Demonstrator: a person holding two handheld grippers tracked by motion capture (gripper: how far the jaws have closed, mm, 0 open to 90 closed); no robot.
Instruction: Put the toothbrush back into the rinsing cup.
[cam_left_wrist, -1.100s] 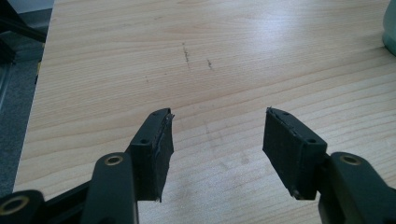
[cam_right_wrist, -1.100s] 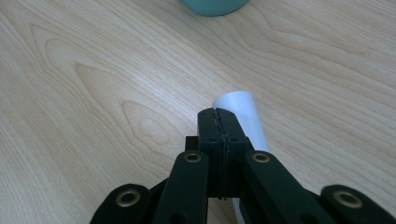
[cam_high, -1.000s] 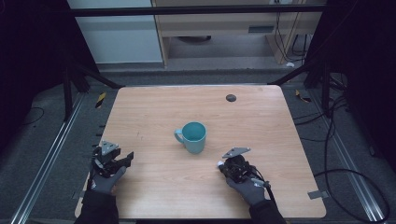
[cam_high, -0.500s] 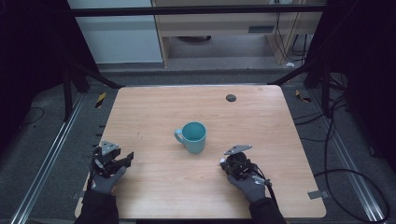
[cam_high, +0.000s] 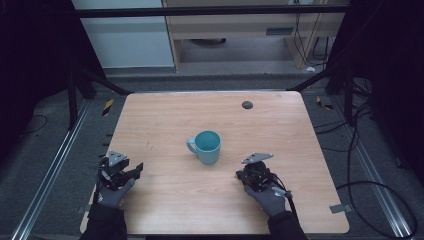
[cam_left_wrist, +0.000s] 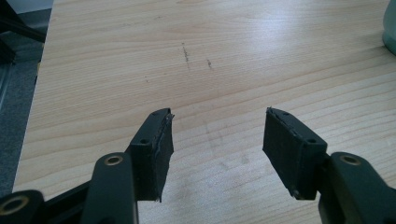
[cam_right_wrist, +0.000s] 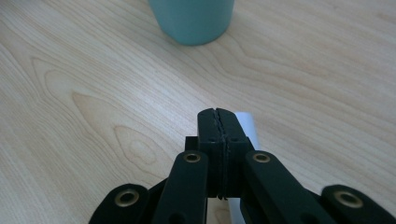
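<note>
Both gloved hands rest low near the front edge of the pale wooden table (cam_high: 165, 115); the left gripper (cam_high: 131, 171) lies flat with its black jaws spread wide apart and nothing between them; the right gripper (cam_high: 241, 175) points toward the round teal mug (cam_high: 206, 146) with its jaws pressed tight together, gripping nothing. The mug stands upright just ahead of the right fingers (cam_right_wrist: 208, 126), near but not touching; from the left fingers (cam_left_wrist: 154, 144) it sits farther off, ahead and to their right side.

Right claw (cam_high: 248, 175) crept slightly nearer teal mug (cam_high: 207, 146) (barely noticeable).
</note>
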